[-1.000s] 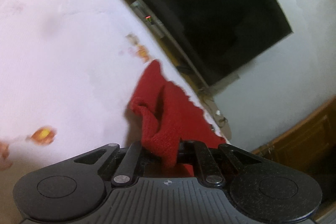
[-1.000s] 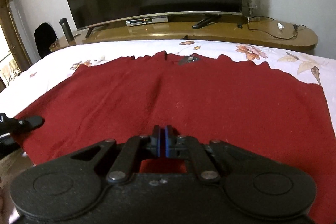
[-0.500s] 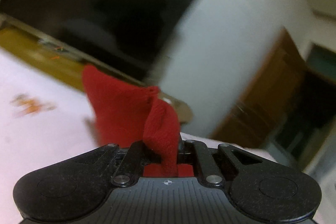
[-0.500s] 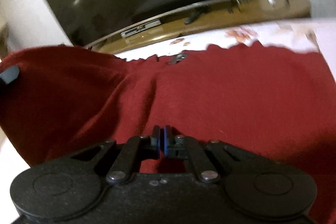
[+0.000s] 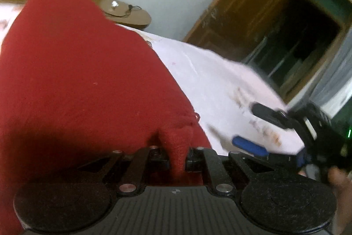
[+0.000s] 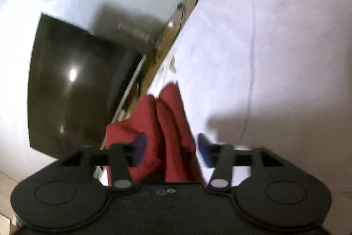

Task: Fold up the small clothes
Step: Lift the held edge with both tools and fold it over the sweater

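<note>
My left tongs (image 5: 177, 158) pinch a fold of the red sweater (image 5: 83, 72), which drapes over the bed's white flowered sheet (image 5: 215, 81) and hides its left part. My right tongs (image 6: 170, 150) have just been opening and stand spread, sweater cloth loose between them. A dark television (image 6: 72, 85) stands far left; a wooden door (image 5: 246, 6) far right.

Fuzzy red knit garment (image 5: 77, 81) lies on smooth white cotton-like bedsheet (image 5: 220, 81); the television screen (image 6: 66, 85) looks glossy.
</note>
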`<state>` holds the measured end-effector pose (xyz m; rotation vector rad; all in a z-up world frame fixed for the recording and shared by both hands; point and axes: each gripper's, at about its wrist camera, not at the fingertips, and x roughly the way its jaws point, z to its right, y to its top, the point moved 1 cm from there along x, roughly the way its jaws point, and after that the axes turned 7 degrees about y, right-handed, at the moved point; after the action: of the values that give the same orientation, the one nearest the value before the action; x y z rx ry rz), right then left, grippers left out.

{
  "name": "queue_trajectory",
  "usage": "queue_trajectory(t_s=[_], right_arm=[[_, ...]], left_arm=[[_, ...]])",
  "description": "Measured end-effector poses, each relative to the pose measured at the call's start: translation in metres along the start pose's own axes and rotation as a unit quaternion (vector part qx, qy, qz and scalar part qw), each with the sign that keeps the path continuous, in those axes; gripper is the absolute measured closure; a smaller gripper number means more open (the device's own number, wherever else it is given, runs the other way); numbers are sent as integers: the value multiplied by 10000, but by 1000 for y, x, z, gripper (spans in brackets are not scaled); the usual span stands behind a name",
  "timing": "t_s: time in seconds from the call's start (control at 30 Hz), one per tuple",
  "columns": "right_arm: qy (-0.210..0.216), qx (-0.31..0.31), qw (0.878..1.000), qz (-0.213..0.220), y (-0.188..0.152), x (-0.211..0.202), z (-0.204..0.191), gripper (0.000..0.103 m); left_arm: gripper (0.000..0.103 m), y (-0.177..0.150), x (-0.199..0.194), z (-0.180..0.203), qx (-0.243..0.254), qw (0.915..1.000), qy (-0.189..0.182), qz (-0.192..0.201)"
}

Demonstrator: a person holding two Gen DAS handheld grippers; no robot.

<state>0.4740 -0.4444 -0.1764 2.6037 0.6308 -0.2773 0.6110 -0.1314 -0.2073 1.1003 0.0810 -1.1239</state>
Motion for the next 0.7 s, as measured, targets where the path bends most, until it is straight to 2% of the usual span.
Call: queue_trajectory(t_s=[0.1,0.2,0.23,0.27,0.33,0.4,0.5,0.57,0.63,0.7], right_arm=[[243,5,9997,36,-2,-12,-3,41],[432,-9,9989,-188,-7,-6,-13,41],[472,-47,9984,-319,-11,-1,-17,41],[476,-100,9980,-413,-13,4,-21,41],[405,-228,9975,-528,-21,13,-28,40],[345,-176,9975,-594,-26,15,-29,40],[321,-17,9975,-634,-27,19,-24,40],[326,61,9971,-678,-29,21,-22,40],[375,91,9965,-736,-32,25,-19,40],[385,104,9959,-816,-35,27,-18,40]], left_arm=[[94,1,-7,4,99,9999,-30,53],[94,2,-6,7,220,9998,29,13],[91,3,-4,5,248,9996,125,-42],[84,1,-6,6,284,9994,197,-98],[35,5,-16,12,353,9994,-13,-13],[21,6,-41,12,489,9985,-58,249],[21,0,-80,4,442,9975,8,559],[21,-1,-103,-15,297,9951,421,842],[21,-3,-119,-43,-98,9902,921,1042],[21,1,-124,-62,-464,9870,1149,1021]])
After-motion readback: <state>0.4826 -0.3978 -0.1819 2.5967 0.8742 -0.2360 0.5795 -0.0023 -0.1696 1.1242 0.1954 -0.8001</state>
